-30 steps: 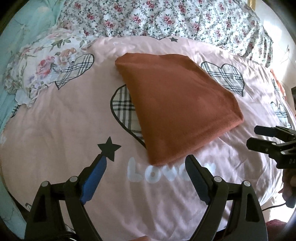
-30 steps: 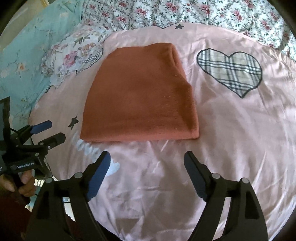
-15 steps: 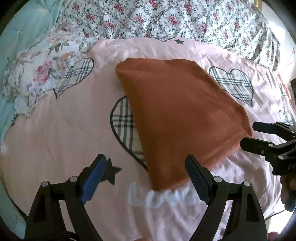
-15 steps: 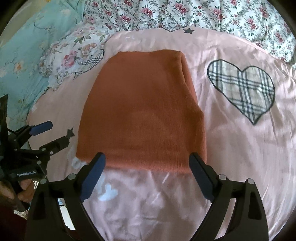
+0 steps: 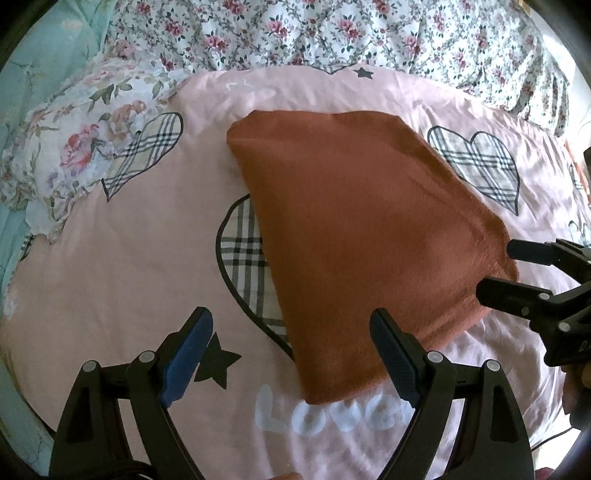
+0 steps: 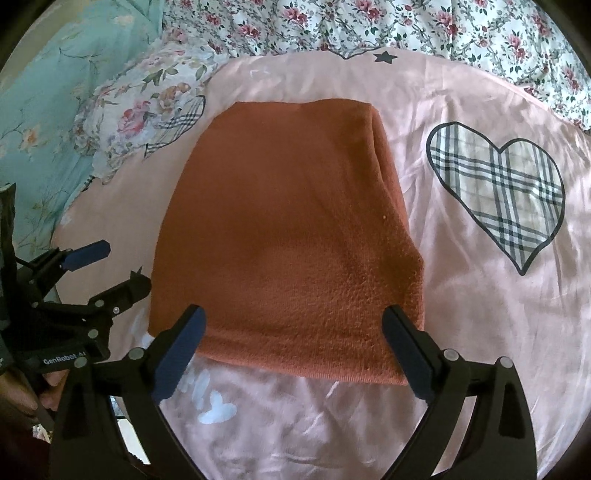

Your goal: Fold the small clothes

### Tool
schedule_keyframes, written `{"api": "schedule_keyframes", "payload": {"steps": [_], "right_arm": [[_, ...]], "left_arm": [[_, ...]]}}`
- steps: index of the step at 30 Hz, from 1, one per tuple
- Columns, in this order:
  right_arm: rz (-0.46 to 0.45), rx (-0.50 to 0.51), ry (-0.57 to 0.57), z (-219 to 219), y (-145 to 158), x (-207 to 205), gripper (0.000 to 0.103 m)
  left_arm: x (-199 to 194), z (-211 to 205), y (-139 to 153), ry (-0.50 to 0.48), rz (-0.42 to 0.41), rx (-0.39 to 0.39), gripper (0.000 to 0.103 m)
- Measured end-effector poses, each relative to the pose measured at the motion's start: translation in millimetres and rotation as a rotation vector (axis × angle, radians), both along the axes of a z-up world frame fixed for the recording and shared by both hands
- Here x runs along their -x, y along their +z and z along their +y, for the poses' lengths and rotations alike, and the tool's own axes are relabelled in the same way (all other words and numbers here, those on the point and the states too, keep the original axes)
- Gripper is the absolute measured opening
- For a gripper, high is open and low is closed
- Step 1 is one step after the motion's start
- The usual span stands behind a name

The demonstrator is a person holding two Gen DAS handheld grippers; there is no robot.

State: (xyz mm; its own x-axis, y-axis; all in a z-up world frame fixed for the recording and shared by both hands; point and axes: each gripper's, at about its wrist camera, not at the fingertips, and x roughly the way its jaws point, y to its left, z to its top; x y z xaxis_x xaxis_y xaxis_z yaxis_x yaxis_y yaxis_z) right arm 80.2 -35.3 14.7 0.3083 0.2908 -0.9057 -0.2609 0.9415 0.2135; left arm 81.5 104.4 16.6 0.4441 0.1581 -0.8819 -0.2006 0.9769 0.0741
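Note:
A folded rust-orange garment (image 5: pixel 362 229) lies flat on the pink bedsheet (image 5: pixel 122 266); it also shows in the right wrist view (image 6: pixel 288 236). My left gripper (image 5: pixel 291 350) is open and empty, with its jaws astride the garment's near left corner. My right gripper (image 6: pixel 291 339) is open and empty, its jaws spanning the garment's near edge. The right gripper (image 5: pixel 524 273) shows at the right edge of the left wrist view, at the garment's right corner. The left gripper (image 6: pixel 107 269) shows at the left of the right wrist view, beside the garment's left edge.
The pink sheet (image 6: pixel 480 295) carries plaid hearts (image 6: pixel 502 192), black stars and white lettering (image 5: pixel 332 413). A floral quilt (image 5: pixel 332 33) lies along the far side. A floral pillow (image 5: pixel 81 147) and teal bedding (image 6: pixel 44 110) lie at the left.
Both grippers have moved forward toward the garment's near edge, still open. The garment has not moved.

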Motion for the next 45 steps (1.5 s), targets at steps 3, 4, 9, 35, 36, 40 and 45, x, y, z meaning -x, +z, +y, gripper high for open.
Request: {"api": "schedule_keyframes", "payload": {"steps": [3, 4, 9, 35, 36, 40, 45], "right_arm": [[0.02, 0.015, 0.008, -1.9, -1.0, -1.7, 0.096], [0.027, 0.014, 0.012, -2.4, -1.4, -1.7, 0.096], [0.044, 0.012, 0.017, -5.1, -2.8, -3.0, 0.096], [0.065, 0.021, 0.019, -8.9, -2.6, -11.0, 0.096], [0.066, 0.021, 0.019, -9.0, -2.8, -11.1, 0.096], [0.069, 0.022, 0.024, -8.6, -3.6, -11.3, 0.096], [0.069, 0.022, 0.029, -8.9, -3.8, -12.7, 0.096]], "left_arm": [[0.0, -1.2, -1.5, 0.0, 0.025, -0.014, 0.087], [0.3, -1.0, -1.6, 0.001, 0.029, -0.016, 0.087], [1.6, 0.2, -3.4, 0.013, 0.044, -0.008, 0.087], [-3.8, -8.6, -0.8, 0.006, 0.051, -0.018, 0.087], [-3.8, -8.4, -0.8, 0.005, 0.051, -0.018, 0.087], [-4.2, -8.2, -0.8, 0.003, 0.052, -0.018, 0.087], [-4.6, -8.0, -0.8, 0.003, 0.05, -0.017, 0.087]]}}
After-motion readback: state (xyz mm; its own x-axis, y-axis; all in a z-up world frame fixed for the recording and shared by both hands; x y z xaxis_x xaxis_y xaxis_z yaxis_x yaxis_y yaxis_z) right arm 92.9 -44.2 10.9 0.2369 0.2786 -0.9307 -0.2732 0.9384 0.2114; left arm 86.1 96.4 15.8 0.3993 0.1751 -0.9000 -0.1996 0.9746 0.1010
